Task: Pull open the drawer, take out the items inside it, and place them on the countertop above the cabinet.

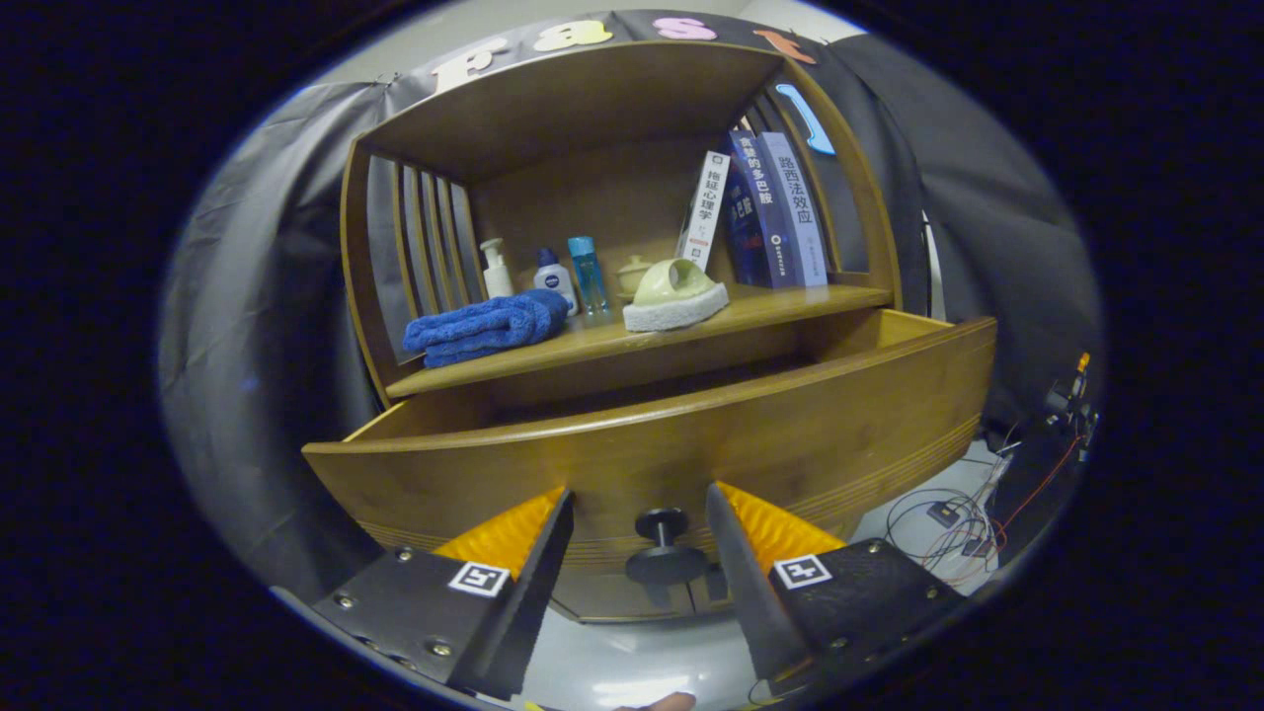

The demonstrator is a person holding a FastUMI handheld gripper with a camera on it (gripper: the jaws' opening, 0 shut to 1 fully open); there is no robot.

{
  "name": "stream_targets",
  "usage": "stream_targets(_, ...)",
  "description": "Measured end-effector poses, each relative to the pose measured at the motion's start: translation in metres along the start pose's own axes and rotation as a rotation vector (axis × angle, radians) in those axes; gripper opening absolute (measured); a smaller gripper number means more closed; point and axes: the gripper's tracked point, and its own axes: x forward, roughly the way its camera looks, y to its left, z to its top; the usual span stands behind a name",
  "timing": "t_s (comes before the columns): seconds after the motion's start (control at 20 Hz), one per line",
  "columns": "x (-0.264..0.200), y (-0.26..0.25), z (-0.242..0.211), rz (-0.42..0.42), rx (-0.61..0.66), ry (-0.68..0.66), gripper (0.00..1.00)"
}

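The tool point(640, 513) is spread wide and holds nothing. The black knob point(665, 553) sits in the gap between its two fingers, and neither finger touches it. The drawer point(691, 434) is pulled out, just ahead of the fingers. Beyond it, on the desk point(790, 301), lie a blue towel point(486, 328) and a sponge point(675, 296).

Drawer point(652, 444) out below the countertop point(790, 301), its knob point(664, 548) between the gripper point(640, 513) jaws, towel point(489, 329) left of sponge point(675, 306)
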Motion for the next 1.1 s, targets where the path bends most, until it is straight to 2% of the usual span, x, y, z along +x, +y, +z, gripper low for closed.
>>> stream_targets(0.25,0.009,0.000,0.002,0.011,0.020,-0.013,0.82)
stream_targets(0.7,0.053,0.006,0.011,-0.009,0.013,-0.010,0.83)
stream_targets(1.1,0.084,0.002,0.009,-0.023,-0.009,0.031,0.82)
